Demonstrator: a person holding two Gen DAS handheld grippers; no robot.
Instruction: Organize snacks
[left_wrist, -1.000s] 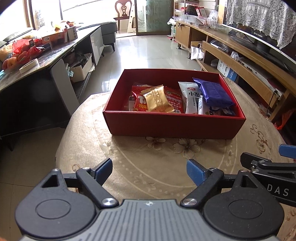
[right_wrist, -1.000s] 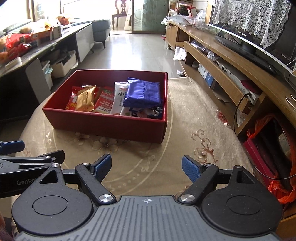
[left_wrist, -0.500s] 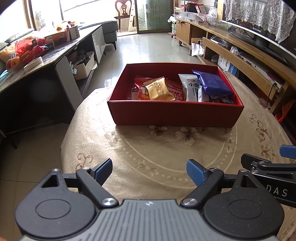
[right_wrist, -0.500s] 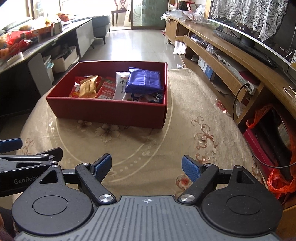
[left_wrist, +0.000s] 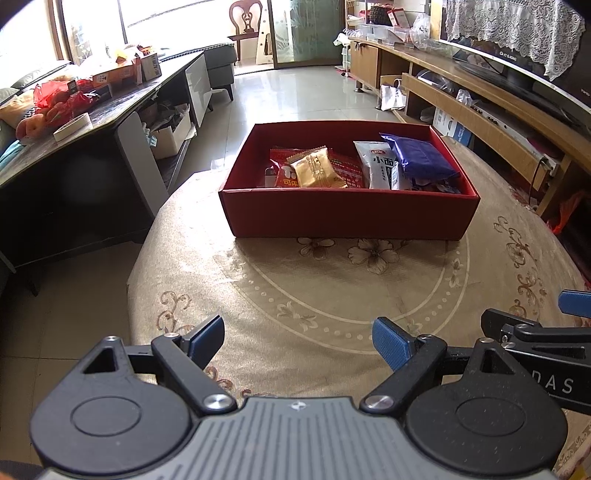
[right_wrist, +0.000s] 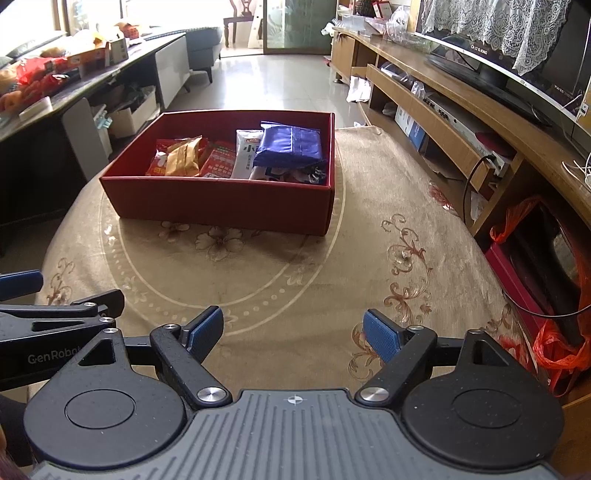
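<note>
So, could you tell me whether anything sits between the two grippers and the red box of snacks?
Nothing visible does. Only bare patterned tablecloth lies between the open left gripper, the open right gripper and the red box.

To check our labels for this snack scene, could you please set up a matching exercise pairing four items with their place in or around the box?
Things:
1. gold snack packet
2. blue snack bag
3. white noodle packet
4. red box

Places:
A. at the right end of the box, on top of other packets
B. on the beige flowered tablecloth
C. toward the left of the box, on top of red packets
D. between the red packets and the blue bag

Pairs: 1-C, 2-A, 3-D, 4-B
</note>
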